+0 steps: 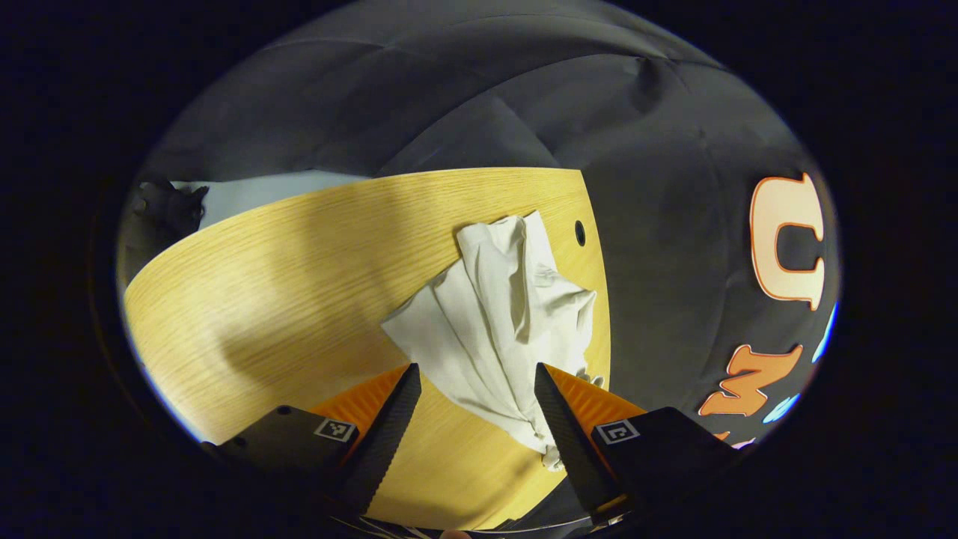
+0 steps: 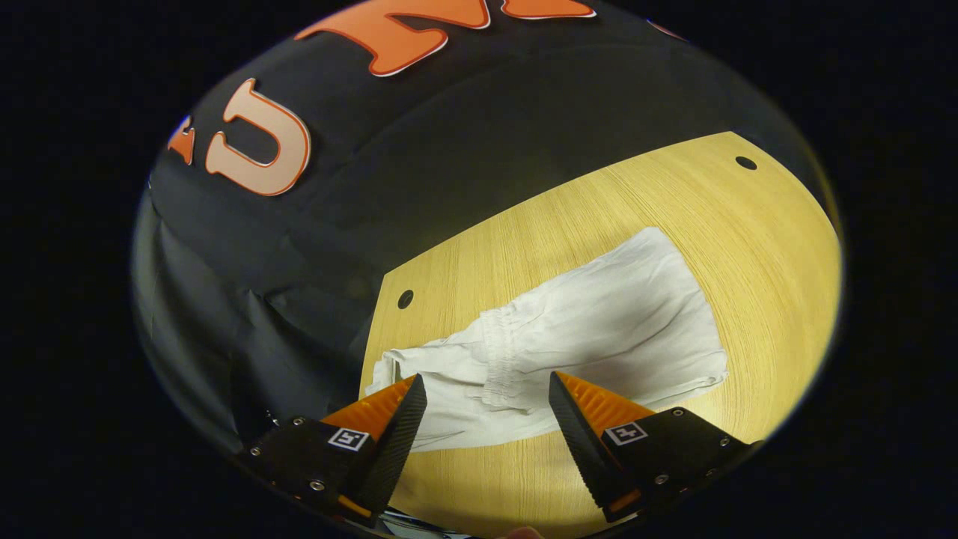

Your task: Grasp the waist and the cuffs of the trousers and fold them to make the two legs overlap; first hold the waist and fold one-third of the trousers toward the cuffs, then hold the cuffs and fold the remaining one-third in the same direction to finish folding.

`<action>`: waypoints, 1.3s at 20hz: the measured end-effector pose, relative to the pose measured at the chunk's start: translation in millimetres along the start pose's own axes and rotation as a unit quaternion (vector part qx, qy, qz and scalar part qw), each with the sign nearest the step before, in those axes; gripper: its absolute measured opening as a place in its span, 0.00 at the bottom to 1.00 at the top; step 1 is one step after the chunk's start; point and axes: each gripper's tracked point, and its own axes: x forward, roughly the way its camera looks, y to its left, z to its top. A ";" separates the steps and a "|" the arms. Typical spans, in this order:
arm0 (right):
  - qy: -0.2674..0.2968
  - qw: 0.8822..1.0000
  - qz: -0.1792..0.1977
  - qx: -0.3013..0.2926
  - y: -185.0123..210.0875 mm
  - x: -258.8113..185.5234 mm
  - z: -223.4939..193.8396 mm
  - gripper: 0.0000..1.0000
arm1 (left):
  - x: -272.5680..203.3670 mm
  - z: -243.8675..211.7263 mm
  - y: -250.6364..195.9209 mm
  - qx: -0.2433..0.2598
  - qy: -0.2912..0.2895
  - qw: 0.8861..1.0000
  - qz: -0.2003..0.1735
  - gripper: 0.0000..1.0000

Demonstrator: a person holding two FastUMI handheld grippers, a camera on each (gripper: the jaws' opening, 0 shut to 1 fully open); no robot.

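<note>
A: Where do the trousers (image 1: 498, 322) lie?

B: On the wooden table (image 1: 284, 284), near the edge that meets the black cloth wall (image 1: 464, 97). In the left gripper view they are a pale, rumpled heap, bunched into long folds that narrow toward the bottom of the picture, close to a small round hole (image 1: 580, 233) in the tabletop.

A: And the left gripper (image 1: 477, 374)?

B: Its two fingers stand wide apart above the table, with nothing between them but the near part of the cloth below. One finger overlaps the lower edge of the fabric in the picture; whether it touches cannot be told. It grips nothing.

A: Does the right gripper view add anything?

B: Yes. There the trousers (image 2: 599, 329) lie flatter and spread wider, and the gathered waistband (image 2: 498, 352) is plain to see, a puckered strip running across the cloth. It lies just ahead of the right gripper (image 2: 486, 385), between the lines of its two fingers. That view also shows two holes in the tabletop (image 2: 569, 217), one near the corner (image 2: 405, 299) by the waist end and one far off (image 2: 745, 162).

A: The right gripper's state?

B: Spread wide as well, hovering over the waist end, holding nothing.

A: Anything else in the left gripper view?

B: A pale surface (image 1: 254, 193) beyond the far edge of the table, with a dark object (image 1: 168, 206) on it, too small to identify.
</note>
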 end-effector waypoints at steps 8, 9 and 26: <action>-0.003 1.000 -0.012 0.023 -26.8 -4.0 11.5 0.98 | 32.0 22.0 -10.8 0.001 -0.025 1.000 -0.011 0.97; -0.003 1.000 -0.014 0.026 -29.6 -5.3 11.9 0.98 | 36.8 27.0 -15.1 0.005 -0.030 0.999 -0.012 0.97; -0.038 0.997 -0.047 0.048 -95.6 -41.6 14.9 0.99 | 33.7 40.8 -88.0 0.116 -0.068 0.991 -0.023 0.06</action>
